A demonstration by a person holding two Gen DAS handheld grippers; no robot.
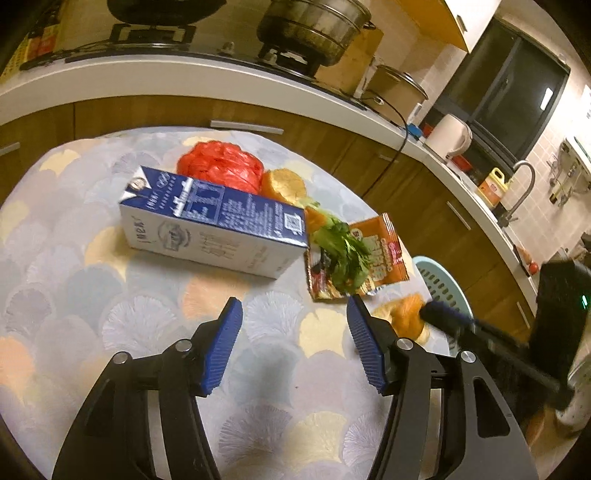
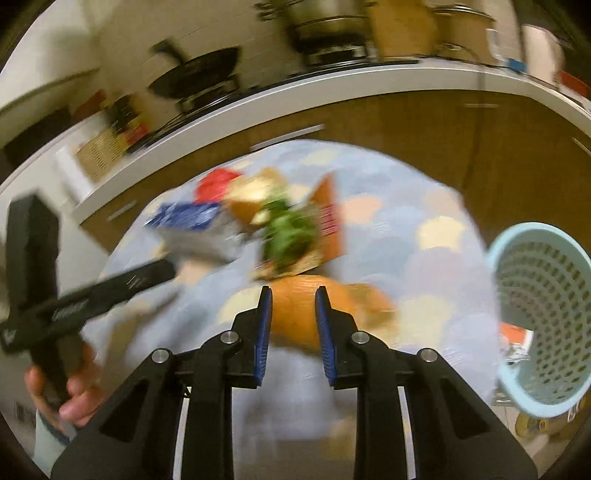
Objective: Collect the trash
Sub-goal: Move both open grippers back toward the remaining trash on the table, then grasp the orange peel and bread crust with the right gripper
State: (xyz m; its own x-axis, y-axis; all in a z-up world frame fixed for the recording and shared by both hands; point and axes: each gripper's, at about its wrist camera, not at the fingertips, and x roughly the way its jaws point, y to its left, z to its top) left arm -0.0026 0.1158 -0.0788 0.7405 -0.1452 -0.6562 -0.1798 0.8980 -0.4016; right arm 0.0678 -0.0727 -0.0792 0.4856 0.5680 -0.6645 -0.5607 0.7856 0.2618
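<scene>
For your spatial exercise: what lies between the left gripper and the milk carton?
Only bare patterned tablecloth between the left gripper and the milk carton, in the left wrist view.

Kitchen background: steel steamer pot (image 1: 314, 33) and black wok (image 2: 195, 77) on the stove; a lidded pot (image 1: 397, 86) beside them; white kettle (image 1: 448, 138) farther along the counter (image 1: 221, 79); faucet (image 1: 522, 188); dark window (image 1: 506, 88).
</scene>
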